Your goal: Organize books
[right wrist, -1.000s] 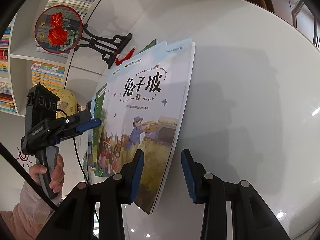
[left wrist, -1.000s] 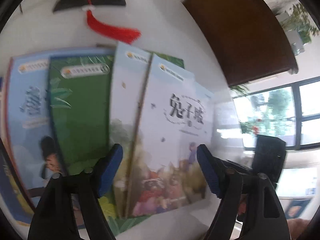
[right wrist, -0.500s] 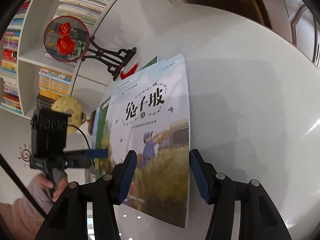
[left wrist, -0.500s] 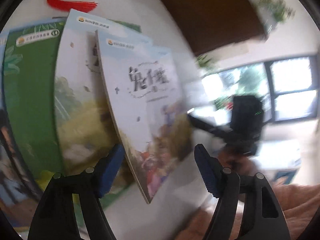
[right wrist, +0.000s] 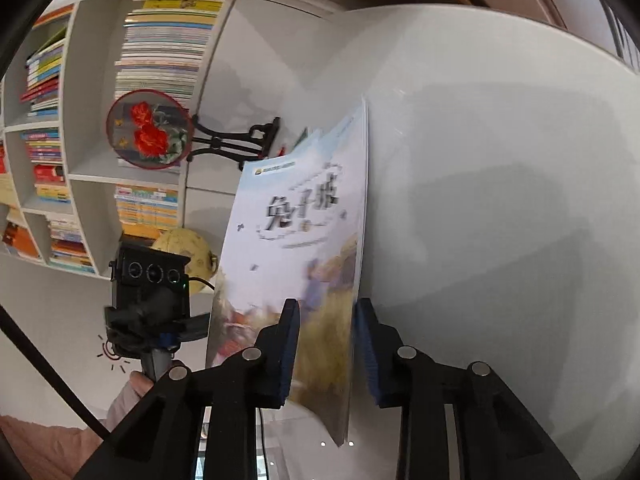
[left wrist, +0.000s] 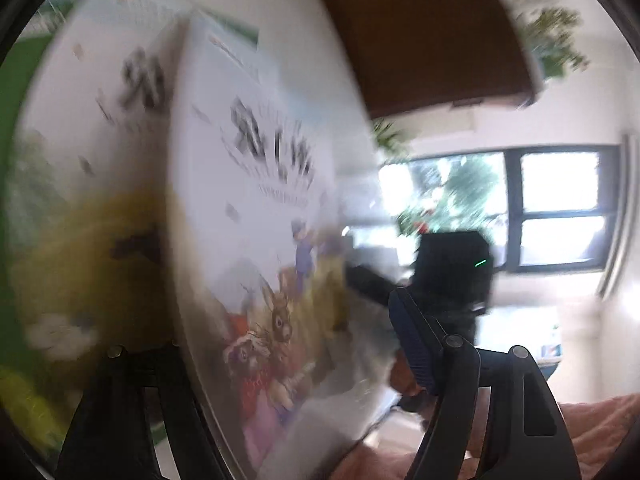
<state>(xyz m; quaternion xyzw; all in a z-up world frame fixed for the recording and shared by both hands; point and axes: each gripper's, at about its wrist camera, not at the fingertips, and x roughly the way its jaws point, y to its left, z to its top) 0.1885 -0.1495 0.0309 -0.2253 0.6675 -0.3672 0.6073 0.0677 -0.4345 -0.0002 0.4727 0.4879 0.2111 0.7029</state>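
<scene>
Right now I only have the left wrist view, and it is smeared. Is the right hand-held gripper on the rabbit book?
Observer: The right hand-held gripper straddles the rabbit book at its near edge, one pad in front of the cover and one behind. Its jaws are closing, but a gap shows, so no grip yet.
Operator: What sits past the far end of the books?
Observer: A round fan with red flowers, held on a black stand.
Operator: Any shelving nearby?
Observer: Yes, a white bookshelf full of stacked books, beyond the fan on the left of the right wrist view.
</scene>
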